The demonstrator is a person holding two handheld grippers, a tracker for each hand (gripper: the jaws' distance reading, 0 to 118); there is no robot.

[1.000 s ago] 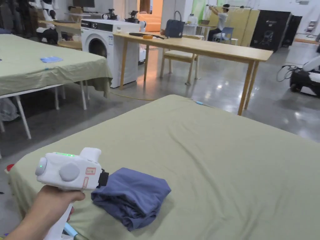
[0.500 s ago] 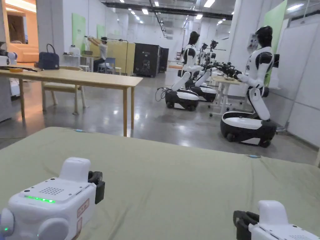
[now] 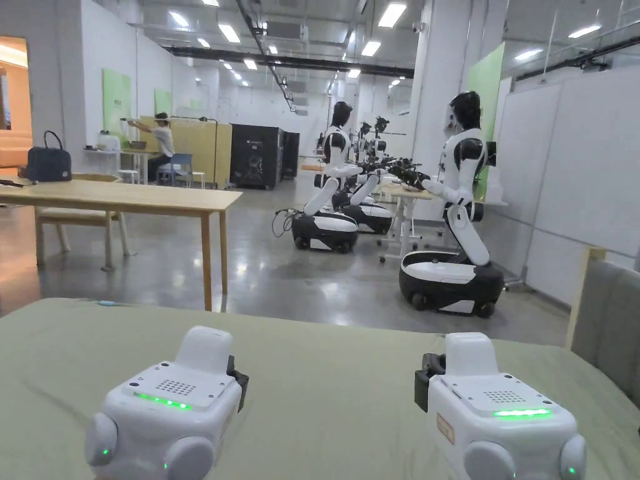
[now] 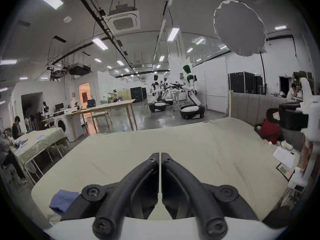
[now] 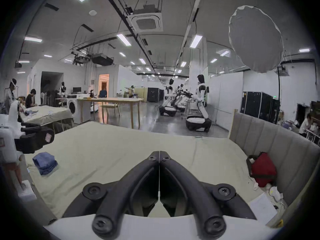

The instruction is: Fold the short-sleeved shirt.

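The blue short-sleeved shirt [image 5: 45, 163] lies folded in a small bundle near the left corner of the green-sheeted bed [image 3: 325, 350]. It also shows low on the left, beside the jaw base, in the left gripper view [image 4: 63, 201]. My left gripper [image 4: 160, 154] is shut with nothing between its jaws, up over the sheet and apart from the shirt. My right gripper [image 5: 159, 154] is shut and holds nothing either. In the head view their white housings, left [image 3: 165, 406] and right [image 3: 500, 412], sit side by side over the sheet.
A grey padded headboard [image 5: 270, 139] borders the bed's right side, with a red bag [image 5: 263, 169] and papers at its foot. Beyond the bed stand a wooden table [image 3: 125, 197] and several humanoid robots [image 3: 462, 187]. Another green-sheeted bed [image 5: 46, 112] stands to the left.
The head camera has swung right and up, so the shirt has left its picture. My left gripper has come away from the shirt, and the right gripper now sits beside it.
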